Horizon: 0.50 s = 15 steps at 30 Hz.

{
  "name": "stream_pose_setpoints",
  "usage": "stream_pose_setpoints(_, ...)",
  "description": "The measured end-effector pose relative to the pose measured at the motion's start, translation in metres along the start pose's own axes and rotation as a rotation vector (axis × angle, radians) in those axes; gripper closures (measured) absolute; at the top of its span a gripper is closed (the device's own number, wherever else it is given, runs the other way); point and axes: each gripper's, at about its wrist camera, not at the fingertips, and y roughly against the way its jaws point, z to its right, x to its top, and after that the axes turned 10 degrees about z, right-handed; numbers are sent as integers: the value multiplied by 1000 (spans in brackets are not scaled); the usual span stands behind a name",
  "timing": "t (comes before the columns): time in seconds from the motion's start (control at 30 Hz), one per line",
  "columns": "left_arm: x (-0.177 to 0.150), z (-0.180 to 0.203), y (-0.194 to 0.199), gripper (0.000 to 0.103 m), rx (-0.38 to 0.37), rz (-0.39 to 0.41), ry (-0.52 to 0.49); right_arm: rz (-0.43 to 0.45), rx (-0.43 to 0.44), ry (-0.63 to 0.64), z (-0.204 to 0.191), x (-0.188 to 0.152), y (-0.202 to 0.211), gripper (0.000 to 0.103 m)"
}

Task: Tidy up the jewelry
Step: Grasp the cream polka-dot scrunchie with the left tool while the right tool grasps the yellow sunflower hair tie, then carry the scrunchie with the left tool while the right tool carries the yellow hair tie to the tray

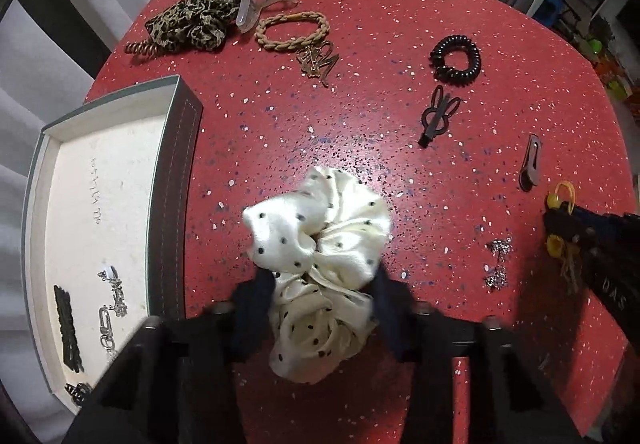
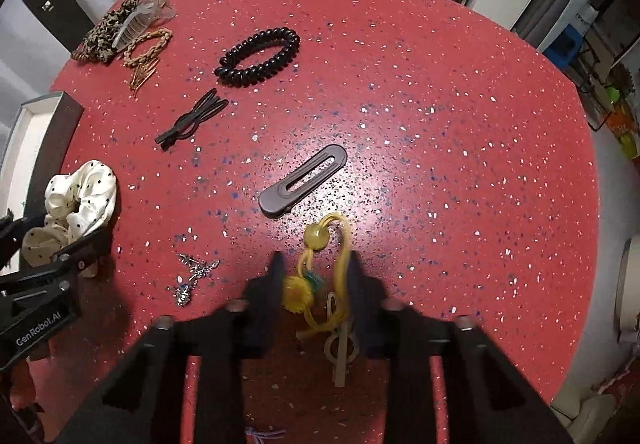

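Two grips are on: your left hand-held gripper point(image 1: 320, 304) pinches the scrunchie point(image 1: 320, 244) on the worktop point(image 1: 400, 24) just beside the box point(image 1: 176, 204); your right hand-held gripper point(image 2: 316, 284) has its jaws drawn in about the yellow tie point(image 2: 316, 276), though whether they press it I cannot tell. Both look light and soft; the satin may slip, so take a bunched fold, and take the tie by its cord. Loose elsewhere: one coil tie point(image 2: 258, 56), two dark clips, one silver trinket point(image 2: 192, 276).

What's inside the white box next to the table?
Inside the box lie a black hair clip, a silvery charm chain and another dark piece. The left hand-held gripper covers the box's near corner, so more may be hidden there.
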Motion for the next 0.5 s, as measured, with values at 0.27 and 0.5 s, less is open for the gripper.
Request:
stream_pose_setpoints(0.27,-4,6,22,82,-55,19,-16,45,67,-126,22,-2,25,99)
stream_pose_setpoints(0.5,-5,13,57,82,-105,60,-35,50,168,-274,46,-18,54,99)
